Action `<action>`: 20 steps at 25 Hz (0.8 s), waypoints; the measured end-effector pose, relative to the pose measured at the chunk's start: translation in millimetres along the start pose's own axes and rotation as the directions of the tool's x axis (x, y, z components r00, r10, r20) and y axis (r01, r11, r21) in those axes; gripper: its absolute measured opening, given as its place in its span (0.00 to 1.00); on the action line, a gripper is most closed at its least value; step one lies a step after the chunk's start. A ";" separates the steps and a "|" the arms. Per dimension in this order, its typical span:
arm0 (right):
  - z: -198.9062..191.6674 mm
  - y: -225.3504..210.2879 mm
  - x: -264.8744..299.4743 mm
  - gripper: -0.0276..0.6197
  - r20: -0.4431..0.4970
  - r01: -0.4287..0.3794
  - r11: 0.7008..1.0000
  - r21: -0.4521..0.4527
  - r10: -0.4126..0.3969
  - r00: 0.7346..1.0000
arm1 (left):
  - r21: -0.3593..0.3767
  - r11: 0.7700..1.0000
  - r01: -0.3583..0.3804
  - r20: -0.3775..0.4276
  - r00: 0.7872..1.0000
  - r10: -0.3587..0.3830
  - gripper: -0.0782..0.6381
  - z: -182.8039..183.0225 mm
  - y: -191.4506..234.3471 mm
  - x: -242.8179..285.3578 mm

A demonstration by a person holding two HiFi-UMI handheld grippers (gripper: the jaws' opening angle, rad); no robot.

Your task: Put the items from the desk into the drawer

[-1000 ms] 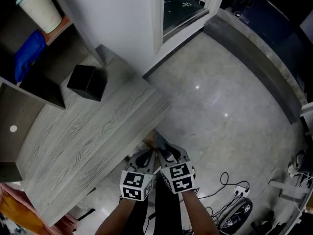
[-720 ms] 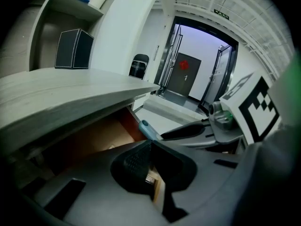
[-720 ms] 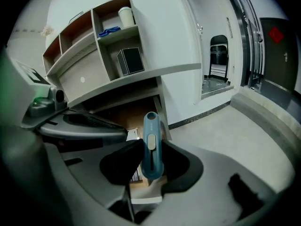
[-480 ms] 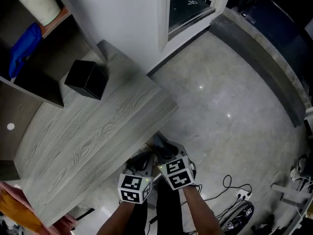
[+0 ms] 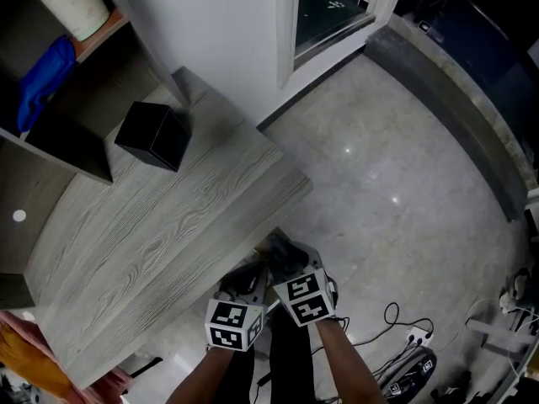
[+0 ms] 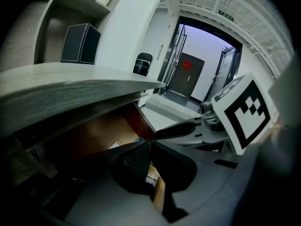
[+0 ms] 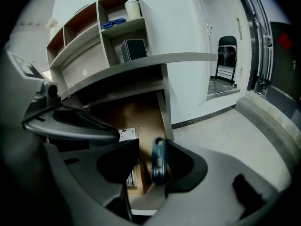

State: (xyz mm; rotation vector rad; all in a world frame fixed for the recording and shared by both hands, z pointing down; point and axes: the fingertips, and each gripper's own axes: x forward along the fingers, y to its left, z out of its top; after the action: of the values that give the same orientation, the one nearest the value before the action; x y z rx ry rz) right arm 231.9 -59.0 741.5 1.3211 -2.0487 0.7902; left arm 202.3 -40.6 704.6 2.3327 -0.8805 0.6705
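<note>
Grey wood-grain desk (image 5: pixel 160 242), polished stone floor (image 5: pixel 396 150)

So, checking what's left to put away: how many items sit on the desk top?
1: the black box at the back of the desk, beside the shelf unit. The desk's left end is partly covered, so something could be hidden there.

a white cup (image 5: pixel 66 5) stands on a shelf (image 5: pixel 114 30) with a blue cloth (image 5: pixel 44 82) lying beside it. the polished grey floor (image 5: pixel 396 167) runs up to a white door frame (image 5: pixel 290 23). black cables (image 5: pixel 392 326) and a power strip (image 5: pixel 414 326) lie on it. a chair (image 7: pixel 226 55) stands past the doorway, and a dark red door (image 6: pixel 187 76) is further off.
</note>
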 end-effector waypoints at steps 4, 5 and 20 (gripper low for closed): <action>-0.6 0.1 -2.4 0.33 0.011 0.010 1.000 0.016 -0.010 1.000 | -0.001 1.000 0.002 0.000 1.000 -0.002 0.12 0.7 0.2 0.9; -0.1 -0.5 -3.8 0.32 0.018 0.016 1.000 0.025 -0.017 1.000 | 0.000 1.000 0.003 0.000 1.000 -0.003 0.12 1.1 0.2 1.0; 18.3 -27.0 -48.1 0.06 0.162 0.125 0.970 0.209 -0.161 0.974 | 0.016 0.999 0.041 0.028 0.999 -0.042 0.12 23.3 -22.5 -4.1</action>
State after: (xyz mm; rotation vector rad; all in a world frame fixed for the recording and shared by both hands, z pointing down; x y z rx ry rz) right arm 271.0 -53.2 698.8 1.6854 -2.0212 0.8543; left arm 221.3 -39.6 678.2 2.3729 -0.8397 0.6312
